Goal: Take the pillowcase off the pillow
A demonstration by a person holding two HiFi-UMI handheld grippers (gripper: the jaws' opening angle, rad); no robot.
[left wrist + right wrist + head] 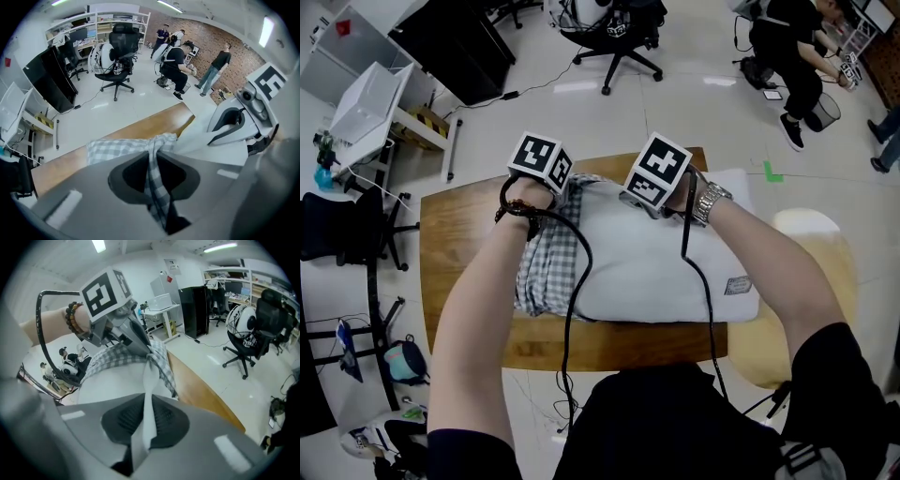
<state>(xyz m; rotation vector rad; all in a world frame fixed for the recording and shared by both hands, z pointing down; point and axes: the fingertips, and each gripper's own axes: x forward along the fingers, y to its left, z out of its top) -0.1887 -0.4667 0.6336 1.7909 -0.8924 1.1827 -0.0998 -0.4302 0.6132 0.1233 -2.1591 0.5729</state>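
**Both grippers are pinching cloth at the far edge of the pillow**

A white rectangular pillow (661, 267) is lying across the brown wooden surface (459, 234), and its long side is running left to right in the head view. The grey-and-white checked fabric pillowcase (546, 272) is sitting bunched on the left end of the pillow. It is covering only this end, and the rest of the pillow is showing bare white, with a small label (738, 285) near its right front corner.

The left gripper (157, 164) is pointing steeply down at the far left part of the pillow. Its fingers are standing almost together, and they are pressing on a gathered fold of the checked pillowcase, which is running up between them in the left gripper view.

The right gripper (145, 420) is standing just beside the left one, a little more to the right along the far edge. Its fingers are closed tight on a thin ridge of the white pillow cloth, next to the edge of the pillowcase.

A bead bracelet (517, 208) is sitting on the left wrist and a metal watch (711, 202) on the right wrist. Black cables (574, 309) are hanging from both grippers over the pillow. A black office chair (614, 42) is standing on the floor beyond the surface.
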